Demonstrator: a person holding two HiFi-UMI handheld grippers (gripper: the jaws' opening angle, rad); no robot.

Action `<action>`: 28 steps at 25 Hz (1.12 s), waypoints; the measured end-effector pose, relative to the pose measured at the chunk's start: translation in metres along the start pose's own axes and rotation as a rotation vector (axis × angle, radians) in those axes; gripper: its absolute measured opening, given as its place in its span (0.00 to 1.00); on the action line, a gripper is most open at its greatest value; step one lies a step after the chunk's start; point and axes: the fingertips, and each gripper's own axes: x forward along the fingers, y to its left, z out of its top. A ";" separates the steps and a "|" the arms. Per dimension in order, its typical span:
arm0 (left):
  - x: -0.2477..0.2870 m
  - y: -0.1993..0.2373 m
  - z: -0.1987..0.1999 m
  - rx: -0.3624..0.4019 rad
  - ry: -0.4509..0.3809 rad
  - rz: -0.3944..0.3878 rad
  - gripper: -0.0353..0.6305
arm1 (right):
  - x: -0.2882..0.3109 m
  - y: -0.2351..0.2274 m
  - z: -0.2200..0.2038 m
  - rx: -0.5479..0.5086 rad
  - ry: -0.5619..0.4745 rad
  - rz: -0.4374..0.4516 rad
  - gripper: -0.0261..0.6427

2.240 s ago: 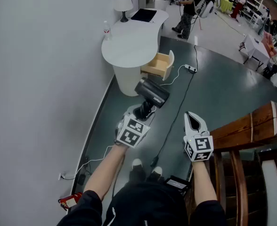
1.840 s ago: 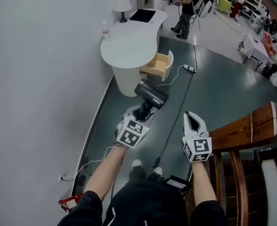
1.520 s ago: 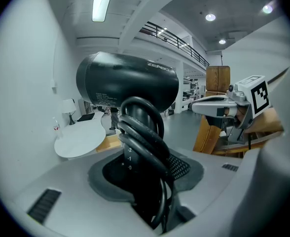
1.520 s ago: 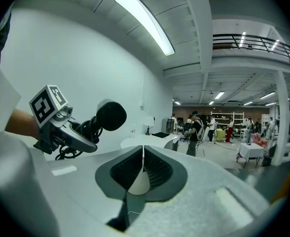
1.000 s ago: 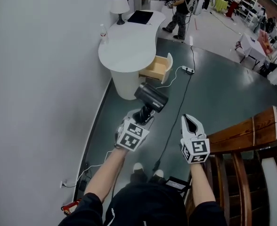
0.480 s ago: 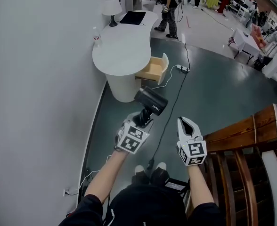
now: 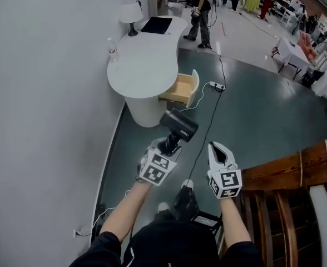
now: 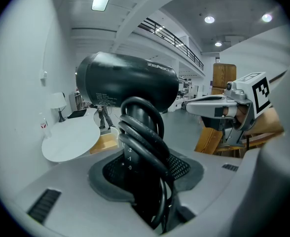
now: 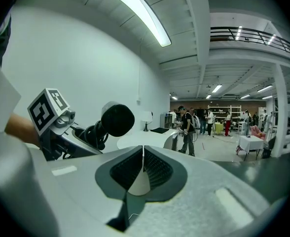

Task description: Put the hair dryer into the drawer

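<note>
My left gripper [image 7: 168, 144] clamped on cord-wrapped handle of black hair dryer [image 7: 178, 124], barrel on top, held in air above dark green floor [image 7: 252, 110]. My right gripper [image 7: 218, 152] just beside, jaws together, nothing between. Light wooden drawer [image 7: 178, 88] stands open under white rounded table [image 7: 144, 65], ahead of dryer, apart from it.

Head view: from the person's head, steeply down and forward, toward the white worktop [image 7: 144, 65] ahead.
Left gripper view: along the fingers of the left gripper [image 7: 168, 144], with the hair dryer [image 8: 127, 83] very near (it fills the middle).
Right gripper view: along the fingers of the right gripper [image 7: 217, 149], nearly level.
Shared: all three show the worktop; each gripper view catches the other gripper.
</note>
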 end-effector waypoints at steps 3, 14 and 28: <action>0.019 0.009 0.007 0.000 0.006 0.011 0.33 | 0.021 -0.014 0.000 0.005 -0.001 0.019 0.05; 0.084 0.047 0.040 -0.048 0.028 0.056 0.33 | 0.095 -0.082 0.008 0.018 0.010 0.091 0.05; 0.150 0.061 0.066 -0.094 0.068 0.104 0.33 | 0.137 -0.159 0.005 0.025 0.017 0.143 0.05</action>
